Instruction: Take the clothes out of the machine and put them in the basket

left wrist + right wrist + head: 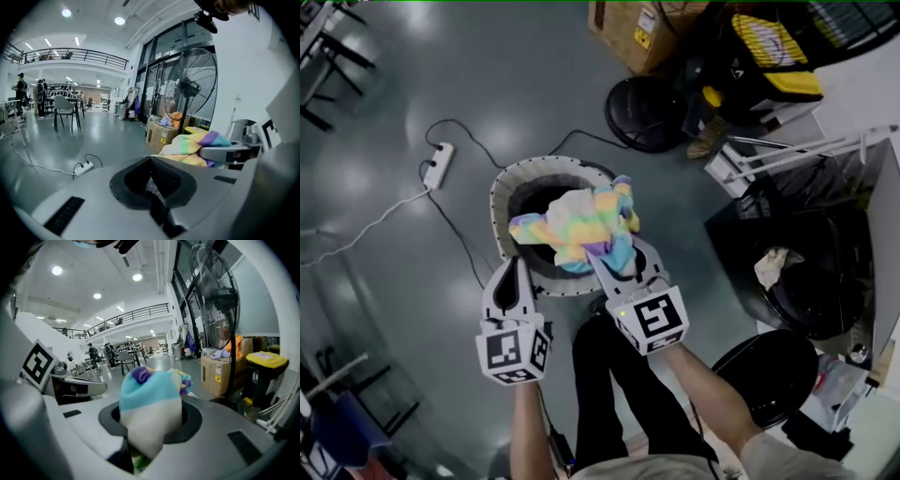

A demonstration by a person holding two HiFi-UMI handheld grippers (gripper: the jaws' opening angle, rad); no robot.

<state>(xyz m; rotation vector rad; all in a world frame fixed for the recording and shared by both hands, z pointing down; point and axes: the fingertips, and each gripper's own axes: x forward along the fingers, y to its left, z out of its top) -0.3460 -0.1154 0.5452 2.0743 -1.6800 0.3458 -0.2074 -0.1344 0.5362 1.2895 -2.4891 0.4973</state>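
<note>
A pastel rainbow cloth (581, 225) hangs over the round laundry basket (500, 192) on the grey floor in the head view. My right gripper (614, 267) is shut on the cloth's near edge, and the bundle fills the space between its jaws in the right gripper view (150, 394). My left gripper (515, 274) is beside it over the basket's near rim, shut and empty. In the left gripper view its jaws (152, 187) meet with nothing between them, and the cloth (192, 143) shows to the right. The dark washing machine (825, 262) at the right still holds a pale garment (773, 265).
The machine's round door (769, 375) hangs open at the lower right. A white power strip (441, 164) with cables lies left of the basket. A cardboard box (637, 33), a fan base (645, 112) and a yellow-lidded bin (773, 47) stand beyond it.
</note>
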